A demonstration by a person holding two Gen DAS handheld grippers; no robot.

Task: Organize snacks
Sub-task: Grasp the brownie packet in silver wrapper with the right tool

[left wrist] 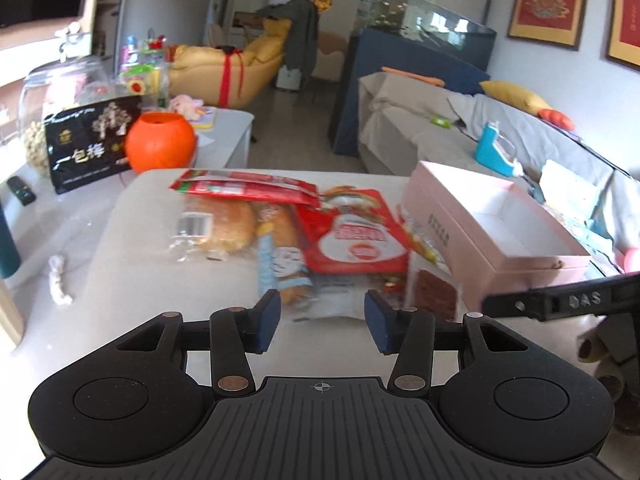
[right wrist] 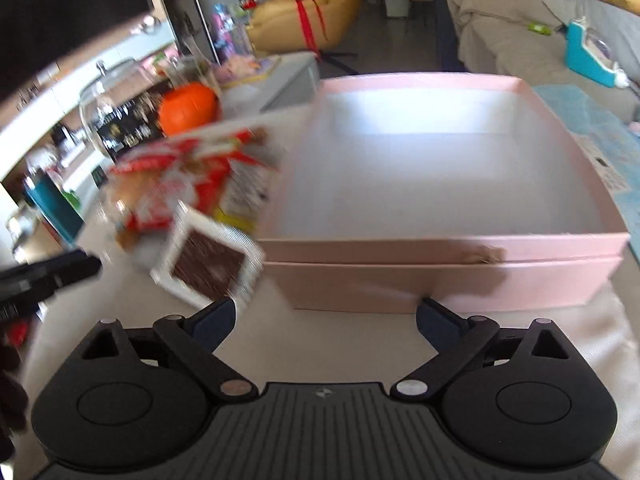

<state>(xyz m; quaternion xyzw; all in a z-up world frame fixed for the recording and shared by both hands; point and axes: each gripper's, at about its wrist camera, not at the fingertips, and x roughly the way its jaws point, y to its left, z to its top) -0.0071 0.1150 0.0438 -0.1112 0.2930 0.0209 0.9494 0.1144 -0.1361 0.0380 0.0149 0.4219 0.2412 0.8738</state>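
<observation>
Plainly, the risk lies in the heap of snacks ahead of the left tongs (left wrist: 322,320), whose jaws stand partly spread with nothing between them. Furthest to their left lies the clear bread packet (left wrist: 216,226), with a red sachet (left wrist: 244,188) draped over its far edge; straight ahead sits the blue-striped roll packet (left wrist: 280,264), half under the big red pouch (left wrist: 356,240). Pinching any one of these could drag its neighbours along, since they overlap. To their right, the small windowed jerky packet (left wrist: 434,292) leans against the pink box (left wrist: 532,266), and a nudge could tip it flat or knock it off the surface (left wrist: 132,264). The right tongs (right wrist: 324,320), spread wide and empty, hover just before the box's near wall (right wrist: 440,284), with the jerky packet just off their left finger; a clumsy advance could shove the empty box away or snag the other tool close by.
</observation>
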